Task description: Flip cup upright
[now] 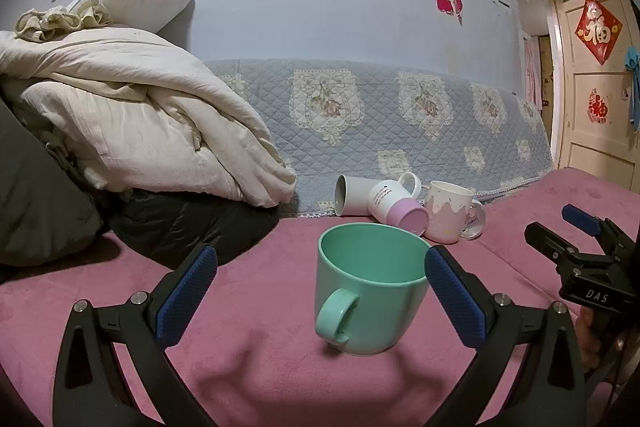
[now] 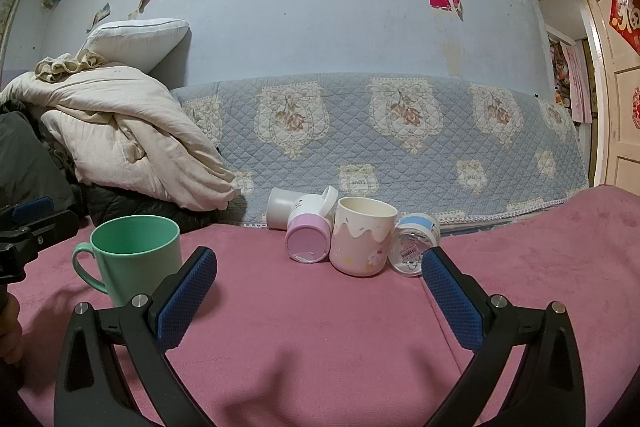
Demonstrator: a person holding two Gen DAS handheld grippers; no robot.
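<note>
The green cup (image 1: 370, 287) stands upright on the pink bed cover (image 1: 260, 367), handle toward the camera, between the parted blue pads of the left claw (image 1: 320, 297), which touch nothing; "DAS" is printed on the right claw (image 2: 319, 297), whose pads are likewise apart and empty. Behind sit 4 more cups: 1 white cup (image 2: 280, 211) and 1 pink-based cup (image 2: 306, 237) on their sides, 1 cream cup (image 2: 362, 237) upright, and 1 clear blue-topped cup (image 2: 414, 247) tipped over. The quilt (image 2: 400, 139) reads "LOVE"; the tipped cups' small print is illegible.
</note>
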